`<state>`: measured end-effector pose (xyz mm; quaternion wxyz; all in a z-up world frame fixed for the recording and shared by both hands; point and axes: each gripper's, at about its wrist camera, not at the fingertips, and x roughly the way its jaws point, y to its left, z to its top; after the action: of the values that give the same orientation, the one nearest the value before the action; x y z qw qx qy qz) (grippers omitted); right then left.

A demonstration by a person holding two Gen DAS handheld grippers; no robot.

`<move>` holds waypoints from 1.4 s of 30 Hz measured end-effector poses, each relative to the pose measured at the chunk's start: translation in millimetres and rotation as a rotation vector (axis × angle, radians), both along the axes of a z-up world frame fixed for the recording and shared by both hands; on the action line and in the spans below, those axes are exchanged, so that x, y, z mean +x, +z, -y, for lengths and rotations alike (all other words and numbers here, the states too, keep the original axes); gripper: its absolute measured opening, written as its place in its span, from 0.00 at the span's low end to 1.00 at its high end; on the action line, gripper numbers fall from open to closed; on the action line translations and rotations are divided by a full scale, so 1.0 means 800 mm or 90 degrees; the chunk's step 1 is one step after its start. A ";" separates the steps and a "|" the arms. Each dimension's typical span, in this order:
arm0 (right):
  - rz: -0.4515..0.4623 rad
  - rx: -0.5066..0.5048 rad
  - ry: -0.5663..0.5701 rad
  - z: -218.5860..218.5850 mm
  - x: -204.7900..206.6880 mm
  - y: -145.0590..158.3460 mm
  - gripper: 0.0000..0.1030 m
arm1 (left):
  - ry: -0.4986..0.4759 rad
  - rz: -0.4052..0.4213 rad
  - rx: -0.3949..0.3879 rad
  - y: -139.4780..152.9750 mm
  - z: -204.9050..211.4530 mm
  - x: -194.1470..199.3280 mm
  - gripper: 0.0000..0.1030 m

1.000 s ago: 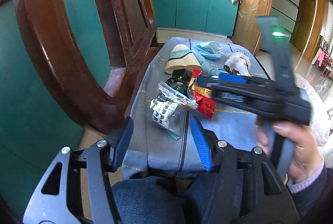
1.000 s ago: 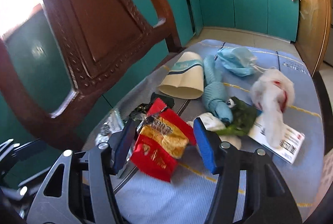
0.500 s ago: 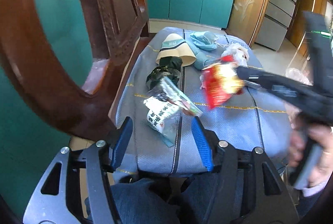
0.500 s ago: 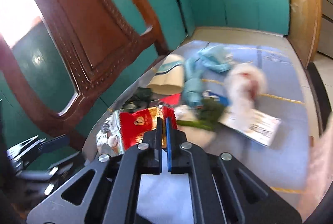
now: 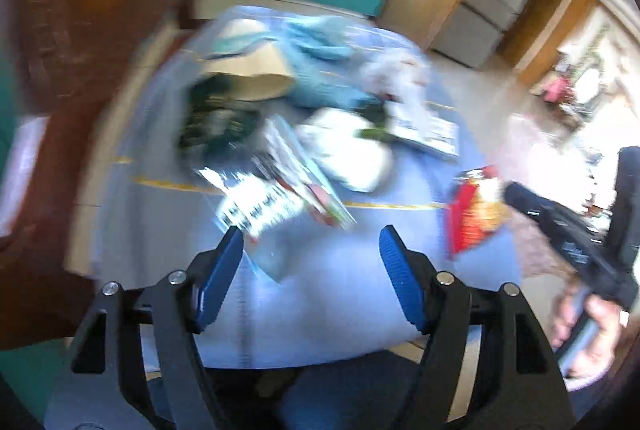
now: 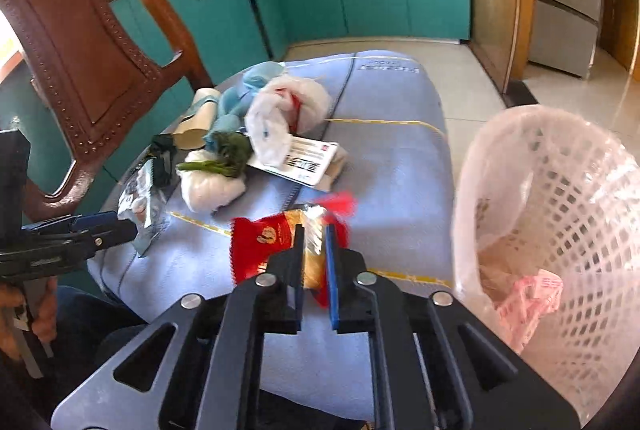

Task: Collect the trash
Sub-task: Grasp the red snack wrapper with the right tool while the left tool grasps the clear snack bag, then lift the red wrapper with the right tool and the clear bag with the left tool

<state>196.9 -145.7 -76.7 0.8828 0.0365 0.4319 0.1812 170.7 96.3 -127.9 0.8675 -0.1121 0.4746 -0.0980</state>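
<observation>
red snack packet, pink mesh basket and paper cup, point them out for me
red snack packet (image 6: 256, 242), right wrist view, its red left half.
pink mesh basket (image 6: 568, 190), right wrist view, its lattice wall.
paper cup (image 6: 200, 118), right wrist view, its side.

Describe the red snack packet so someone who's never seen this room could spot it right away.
Find the blue-grey cloth strewn with trash, beside the pink mesh basket. At its near edge, the right claw pinches the red snack packet. It is the only red-and-gold wrapper, and the only piece lifted.
</observation>
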 end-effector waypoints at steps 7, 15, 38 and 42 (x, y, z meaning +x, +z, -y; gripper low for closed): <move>0.041 -0.019 -0.019 0.017 -0.017 0.016 0.59 | -0.004 0.072 0.058 0.029 0.018 -0.024 0.82; 0.042 -0.050 0.029 -0.011 -0.016 0.005 0.72 | 0.114 0.007 0.042 0.014 -0.011 0.019 0.90; 0.020 -0.125 0.049 -0.054 0.023 -0.040 0.77 | 0.101 -0.029 0.037 -0.039 -0.002 0.054 0.82; 0.002 -0.111 0.068 -0.058 0.024 -0.049 0.68 | 0.089 -0.025 0.059 -0.039 0.009 0.055 0.79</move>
<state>216.0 -99.0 -116.3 0.8723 -0.0642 0.4460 0.1900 214.8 89.0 -159.1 0.8671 -0.1065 0.4865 -0.0131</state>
